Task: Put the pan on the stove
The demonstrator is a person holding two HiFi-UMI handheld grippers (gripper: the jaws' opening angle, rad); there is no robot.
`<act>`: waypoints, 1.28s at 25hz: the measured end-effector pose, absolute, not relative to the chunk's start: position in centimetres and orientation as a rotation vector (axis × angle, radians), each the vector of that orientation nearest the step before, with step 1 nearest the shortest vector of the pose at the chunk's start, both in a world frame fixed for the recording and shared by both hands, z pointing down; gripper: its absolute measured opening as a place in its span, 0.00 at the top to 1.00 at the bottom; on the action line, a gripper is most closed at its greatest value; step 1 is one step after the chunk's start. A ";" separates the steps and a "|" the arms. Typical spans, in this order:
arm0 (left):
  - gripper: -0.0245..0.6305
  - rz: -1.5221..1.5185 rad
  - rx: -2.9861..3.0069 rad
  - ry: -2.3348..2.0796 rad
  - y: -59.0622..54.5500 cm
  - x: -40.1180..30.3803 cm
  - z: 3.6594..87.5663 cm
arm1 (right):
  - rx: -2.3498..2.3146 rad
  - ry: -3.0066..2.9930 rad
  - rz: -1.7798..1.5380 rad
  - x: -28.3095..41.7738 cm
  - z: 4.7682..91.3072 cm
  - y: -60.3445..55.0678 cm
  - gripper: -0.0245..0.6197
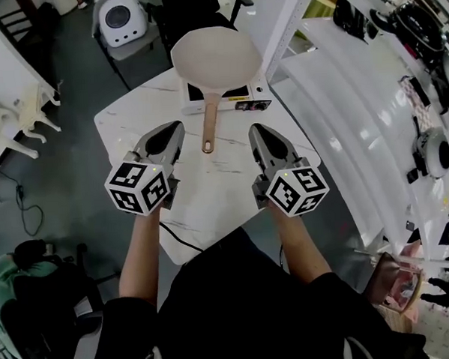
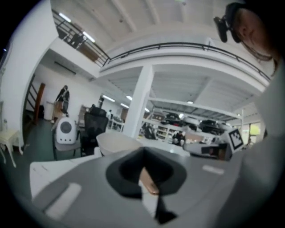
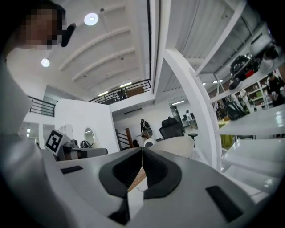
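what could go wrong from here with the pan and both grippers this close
1. The handle of the pan points between the left gripper and right gripper, both shut and empty; a sideways move of either could knock it and swing the pan.
2. The pan looks wider than the stove, which sits by the far edge of the table; a shove might slide it off.
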State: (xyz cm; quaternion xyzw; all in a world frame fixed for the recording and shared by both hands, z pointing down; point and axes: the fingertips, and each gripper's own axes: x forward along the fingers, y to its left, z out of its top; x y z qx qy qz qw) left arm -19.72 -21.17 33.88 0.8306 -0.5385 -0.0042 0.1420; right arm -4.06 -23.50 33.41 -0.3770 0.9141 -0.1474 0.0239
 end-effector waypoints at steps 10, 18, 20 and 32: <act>0.95 0.039 2.455 -1.772 -15.1 -16.9 28.7 | -1.340 2.753 -0.118 -2.6 28.2 -17.2 0.93; 0.95 0.036 2.477 -1.864 -11.7 -14.2 27.2 | -1.399 2.711 0.022 -1.9 26.1 -14.2 0.93; 0.95 0.052 2.477 -1.865 -11.3 -13.5 27.3 | -1.419 2.711 0.071 -1.6 26.0 -13.7 0.93; 0.95 0.076 2.418 -1.926 -9.9 -11.8 28.6 | -1.395 2.750 0.138 -0.4 27.1 -12.1 0.93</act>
